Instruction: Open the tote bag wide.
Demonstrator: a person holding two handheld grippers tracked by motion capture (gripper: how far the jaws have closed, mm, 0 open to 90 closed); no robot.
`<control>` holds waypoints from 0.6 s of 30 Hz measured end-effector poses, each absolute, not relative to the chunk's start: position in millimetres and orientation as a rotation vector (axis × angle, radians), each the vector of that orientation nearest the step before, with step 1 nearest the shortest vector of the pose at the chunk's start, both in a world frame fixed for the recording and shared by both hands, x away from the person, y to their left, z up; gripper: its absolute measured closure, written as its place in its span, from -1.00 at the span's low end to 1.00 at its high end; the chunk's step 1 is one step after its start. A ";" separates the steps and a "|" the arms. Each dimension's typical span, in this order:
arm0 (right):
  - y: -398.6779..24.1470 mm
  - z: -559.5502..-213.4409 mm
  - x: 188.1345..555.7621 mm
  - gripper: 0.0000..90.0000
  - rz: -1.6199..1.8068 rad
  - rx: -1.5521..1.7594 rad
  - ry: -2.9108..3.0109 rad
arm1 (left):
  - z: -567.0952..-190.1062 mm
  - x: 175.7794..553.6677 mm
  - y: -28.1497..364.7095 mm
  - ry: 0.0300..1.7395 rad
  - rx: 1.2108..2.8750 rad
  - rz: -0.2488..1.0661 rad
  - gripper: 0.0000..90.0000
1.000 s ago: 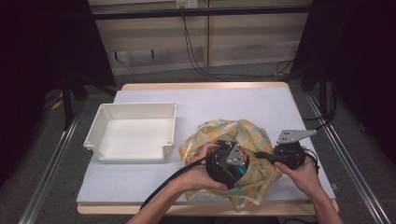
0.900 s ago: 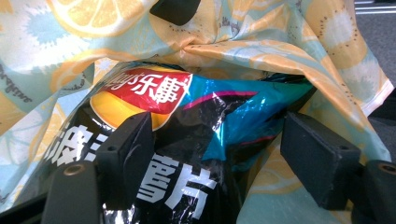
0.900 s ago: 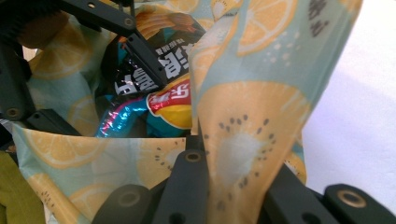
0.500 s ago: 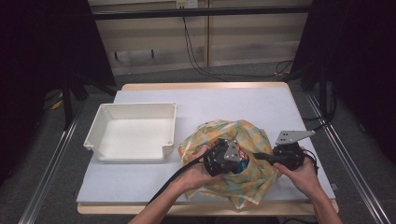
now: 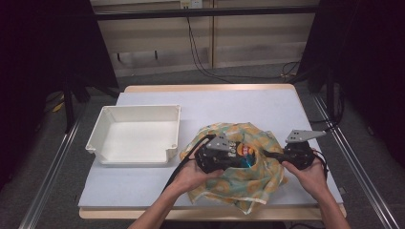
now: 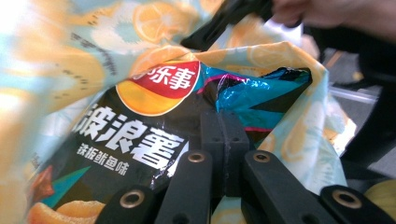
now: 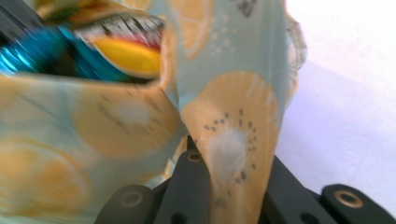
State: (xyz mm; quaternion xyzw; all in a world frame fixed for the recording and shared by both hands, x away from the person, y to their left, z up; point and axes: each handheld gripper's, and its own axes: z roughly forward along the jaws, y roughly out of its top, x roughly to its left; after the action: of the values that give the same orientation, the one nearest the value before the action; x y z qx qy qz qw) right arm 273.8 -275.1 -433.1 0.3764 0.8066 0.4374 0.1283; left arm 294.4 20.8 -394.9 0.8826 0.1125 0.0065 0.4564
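The left gripper (image 6: 223, 135) has just clamped the black-and-teal crisp bag (image 6: 140, 140) inside the fruit-print cloth (image 5: 248, 183), whose edge the right gripper (image 7: 224, 154) pinches.

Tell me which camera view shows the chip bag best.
The left gripper view: the chip bag is close up, its red logo and white lettering readable inside the fruit-print cloth bag. The right gripper view gives a blurred blue and yellow glimpse; the high view shows a small patch.

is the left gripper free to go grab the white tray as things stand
Probably not yet: the left gripper is shut on the chip bag inside the fruit-print cloth bag. The white tray sits unobstructed to its left.
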 end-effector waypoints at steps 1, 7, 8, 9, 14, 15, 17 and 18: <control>-276.7 -435.0 274.7 1.00 1.267 1.106 2.344 | -393.3 295.8 23.5 0.285 2.156 0.013 1.00; -280.3 -449.6 275.1 1.00 1.190 1.146 2.394 | -383.2 303.7 36.8 0.345 2.083 0.012 1.00; -280.5 -449.8 274.6 0.96 1.198 1.139 2.410 | -383.2 303.7 36.8 0.345 2.083 0.012 1.00; -279.6 -448.5 273.7 0.81 1.210 1.118 2.420 | -383.2 304.7 36.7 0.346 2.082 -0.006 1.00; -275.5 -425.0 264.9 0.04 1.299 1.084 2.365 | -379.2 308.9 34.9 0.363 2.093 0.000 1.00; -276.8 -419.0 262.9 -0.05 1.330 1.083 2.344 | -379.2 308.9 34.9 0.363 2.093 0.000 1.00; -281.2 -408.9 259.0 -0.13 1.367 1.086 2.302 | -378.0 312.2 35.3 0.373 2.082 -0.005 1.00; -283.5 -405.0 257.1 -0.15 1.378 1.085 2.290 | -376.9 315.9 36.0 0.381 2.081 -0.011 1.00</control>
State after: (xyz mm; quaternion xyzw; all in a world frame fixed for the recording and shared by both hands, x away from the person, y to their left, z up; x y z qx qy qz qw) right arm 257.1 -283.5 -405.0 0.3729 0.7874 0.4737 0.1283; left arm 315.9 36.0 -376.9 0.8571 0.1569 -0.0043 0.4906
